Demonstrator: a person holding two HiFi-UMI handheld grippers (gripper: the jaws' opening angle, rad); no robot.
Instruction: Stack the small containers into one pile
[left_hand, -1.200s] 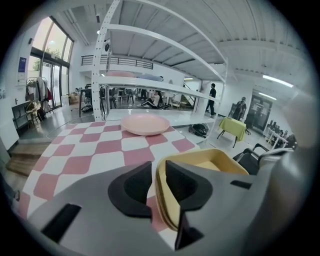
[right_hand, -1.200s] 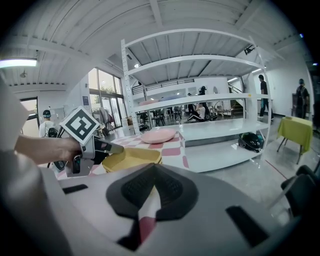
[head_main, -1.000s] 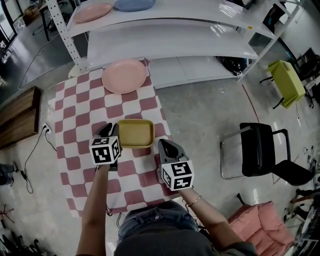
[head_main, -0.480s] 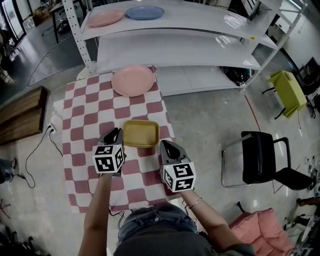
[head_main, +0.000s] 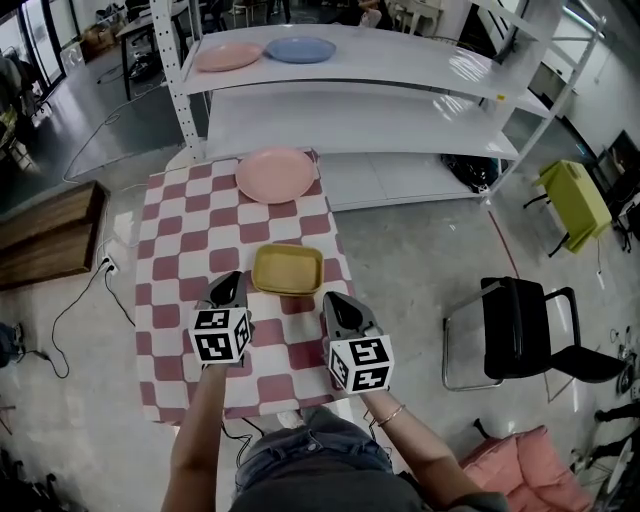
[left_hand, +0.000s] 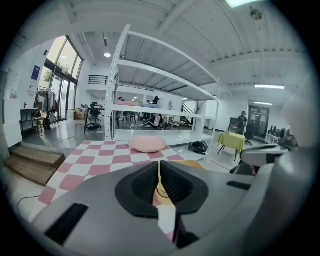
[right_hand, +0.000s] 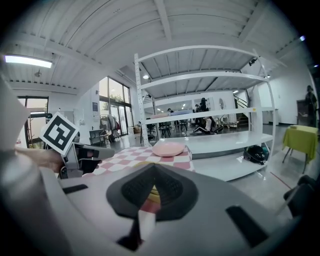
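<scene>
The left hand-held gripper (head_main: 231, 278) and the right hand-held gripper (head_main: 331, 300) are held side by side on outstretched forearms (head_main: 200, 415), pointed forward, each with its jaws pressed together.

yellow container (head_main: 288, 270) layers too small to count, pink seat (head_main: 520, 448) cut off

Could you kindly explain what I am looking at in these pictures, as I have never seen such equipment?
There is no robot here: a person holds a two-jaw tool in each hand, the left gripper and the right gripper; the marker cubes belong to them. The overhead picture comes from a camera on the person's head. The other two come from cameras riding on each gripper, looking along its jaws. On the checked tablecloth lie a yellow container and, farther away, a pink plate. Both pairs of jaws are closed and hold nothing.
</scene>
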